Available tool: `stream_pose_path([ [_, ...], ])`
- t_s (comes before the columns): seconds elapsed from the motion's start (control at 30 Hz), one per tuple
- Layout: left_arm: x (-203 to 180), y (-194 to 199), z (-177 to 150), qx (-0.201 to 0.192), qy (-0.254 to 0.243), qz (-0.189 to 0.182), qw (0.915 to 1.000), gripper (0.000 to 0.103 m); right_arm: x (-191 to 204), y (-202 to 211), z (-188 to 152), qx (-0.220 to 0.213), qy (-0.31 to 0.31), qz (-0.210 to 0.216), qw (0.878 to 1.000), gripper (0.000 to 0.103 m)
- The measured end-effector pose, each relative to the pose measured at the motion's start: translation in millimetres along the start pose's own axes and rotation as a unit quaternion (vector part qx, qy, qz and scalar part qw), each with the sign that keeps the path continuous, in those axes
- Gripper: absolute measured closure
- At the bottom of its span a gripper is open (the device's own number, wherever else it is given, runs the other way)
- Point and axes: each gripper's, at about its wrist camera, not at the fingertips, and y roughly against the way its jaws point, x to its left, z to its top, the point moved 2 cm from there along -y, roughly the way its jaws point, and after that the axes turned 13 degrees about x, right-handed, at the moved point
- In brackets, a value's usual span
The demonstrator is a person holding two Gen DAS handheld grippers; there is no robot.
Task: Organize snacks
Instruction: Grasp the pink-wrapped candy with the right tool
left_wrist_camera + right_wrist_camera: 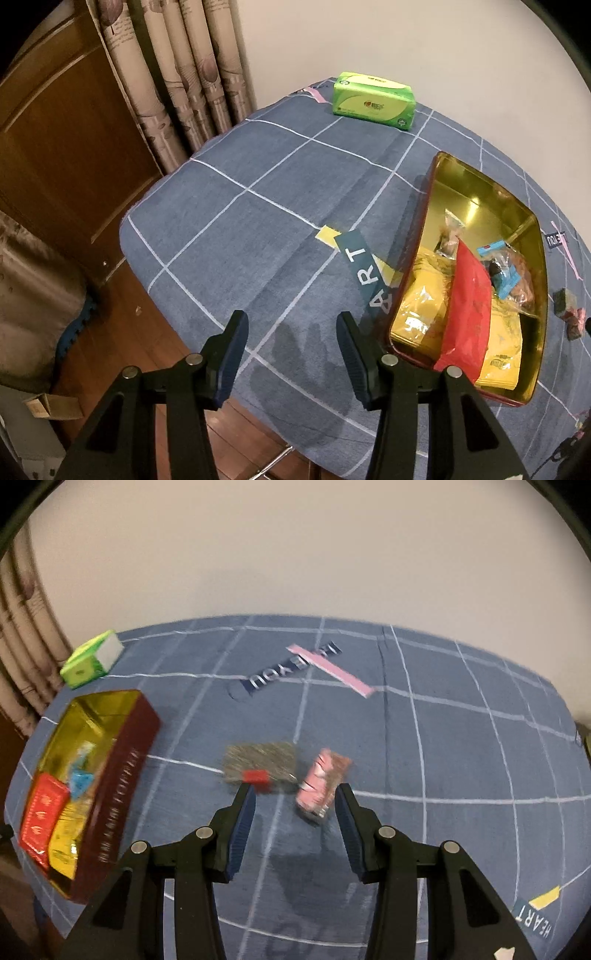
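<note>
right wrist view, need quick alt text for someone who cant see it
The open right gripper hovers over a blue checked tablecloth, nothing between its jaws, just short of a pink snack packet and a grey packet. A dark red tin of snacks sits left, a green tissue pack behind it.

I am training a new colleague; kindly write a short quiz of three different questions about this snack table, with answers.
1. True or false: the pink snack pack already lies inside the red tin.
2. Which item stands farthest from the grippers, near the curtain? A) green tissue pack B) grey snack pack C) red pouch
3. Fill in: the left gripper holds ____ between its fingers.

Key
1. False: it lies on the blue checked tablecloth, just ahead of the open right gripper.
2. A.
3. Nothing: it is open over the cloth beside the tin.
</note>
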Motion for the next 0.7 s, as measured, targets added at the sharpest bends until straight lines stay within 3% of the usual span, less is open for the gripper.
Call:
stream_pose_path([
  [0.27, -2, -2, 0, 0.002, -0.001, 0.001, 1.0000, 0.052, -5, -32, -5, 0.011, -0.019, -0.013, 1.000, 0.061],
  [0.47, -1, -4, 0, 0.005, -0.002, 0.002, 1.0000, 0.052, -11, -40, 2, 0.002, -0.039, -0.017, 0.999, 0.061],
  [0.7, -1, -3, 0, 0.003, -0.002, 0.002, 1.0000, 0.052, -20, -37, 0, -0.008, -0.020, -0.028, 0.999, 0.061],
])
